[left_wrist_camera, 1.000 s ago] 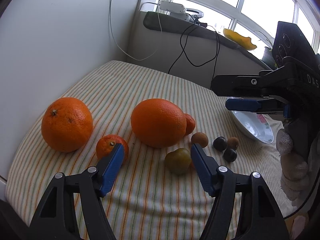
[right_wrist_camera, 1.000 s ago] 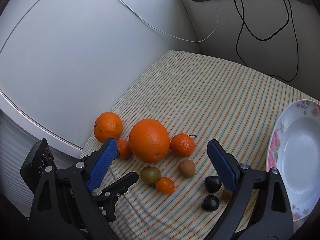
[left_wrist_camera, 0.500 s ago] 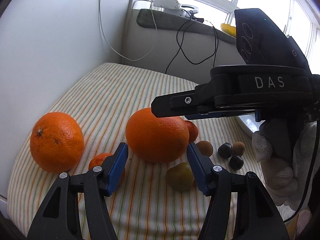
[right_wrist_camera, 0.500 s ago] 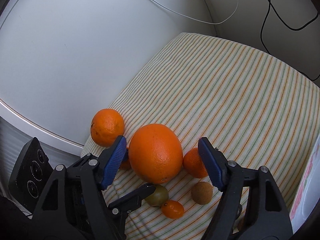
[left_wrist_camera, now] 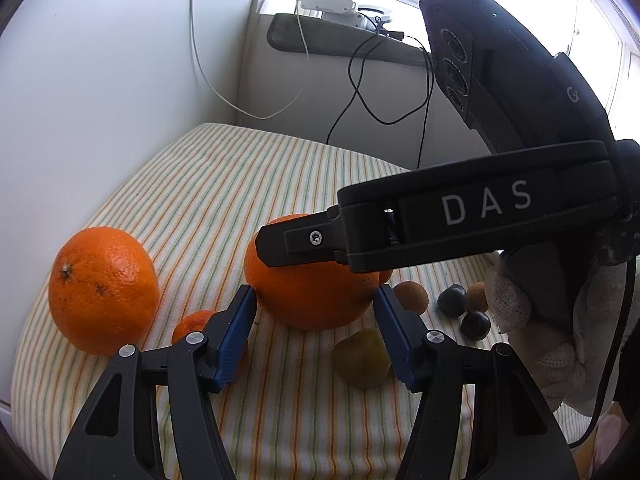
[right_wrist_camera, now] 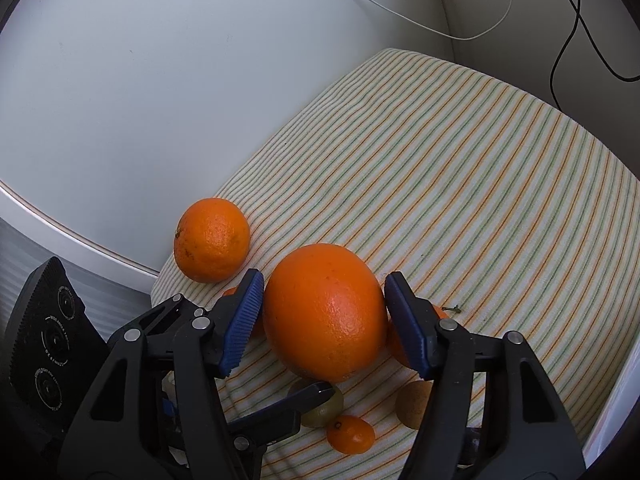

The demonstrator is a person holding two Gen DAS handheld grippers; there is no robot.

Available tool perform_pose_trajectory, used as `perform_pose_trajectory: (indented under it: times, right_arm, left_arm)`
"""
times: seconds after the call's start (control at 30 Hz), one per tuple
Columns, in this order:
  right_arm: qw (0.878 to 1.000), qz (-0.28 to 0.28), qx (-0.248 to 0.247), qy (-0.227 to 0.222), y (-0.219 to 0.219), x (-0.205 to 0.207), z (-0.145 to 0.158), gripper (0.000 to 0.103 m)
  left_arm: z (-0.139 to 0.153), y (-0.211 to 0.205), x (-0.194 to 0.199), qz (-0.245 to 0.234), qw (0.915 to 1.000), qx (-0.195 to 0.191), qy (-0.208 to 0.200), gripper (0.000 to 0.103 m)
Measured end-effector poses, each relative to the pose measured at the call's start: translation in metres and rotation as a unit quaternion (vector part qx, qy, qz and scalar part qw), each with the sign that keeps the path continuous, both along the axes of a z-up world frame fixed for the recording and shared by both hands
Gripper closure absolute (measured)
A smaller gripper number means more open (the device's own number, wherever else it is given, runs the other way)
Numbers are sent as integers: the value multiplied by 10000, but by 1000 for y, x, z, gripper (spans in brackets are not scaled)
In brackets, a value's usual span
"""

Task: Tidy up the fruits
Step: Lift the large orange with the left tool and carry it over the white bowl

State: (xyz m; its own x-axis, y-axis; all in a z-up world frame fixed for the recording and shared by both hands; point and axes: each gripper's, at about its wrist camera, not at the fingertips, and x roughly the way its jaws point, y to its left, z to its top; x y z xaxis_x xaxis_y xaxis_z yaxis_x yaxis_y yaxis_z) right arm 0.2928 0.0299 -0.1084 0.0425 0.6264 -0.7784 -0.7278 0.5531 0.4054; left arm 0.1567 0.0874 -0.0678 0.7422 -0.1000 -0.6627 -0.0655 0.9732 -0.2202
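At the left of the right wrist view a smaller orange (right_wrist_camera: pixel 212 239) lies on the striped cloth (right_wrist_camera: pixel 460 168). In the centre the right gripper (right_wrist_camera: pixel 324 314) stands open around the big orange (right_wrist_camera: pixel 325 312) (pads just beside it, contact unclear). In the left wrist view the left gripper (left_wrist_camera: pixel 312 334) is open too, low in the frame before the same fruit.

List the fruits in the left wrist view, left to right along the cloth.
Medium orange → small mandarin → big orange → brown fruit → dark plum → small brown fruit.
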Motion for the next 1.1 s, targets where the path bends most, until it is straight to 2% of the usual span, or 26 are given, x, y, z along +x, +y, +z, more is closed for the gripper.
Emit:
perform_pose_trajectory:
  times: [0.37, 0.67, 1.1]
  right_arm:
    - [9997, -169, 137, 143, -7, 0, 3, 38]
    - [9993, -221, 314, -14, -20, -6, 28, 38]
    - [9966, -550, 582, -212, -79, -15, 62, 38]
  left_arm:
    - [2, 1, -7, 7, 9999, -61, -99, 43]
    - [21, -7, -13, -18, 9995, 59, -316, 43]
    - [52, -49, -10, -330, 9975, 248, -576, 43]
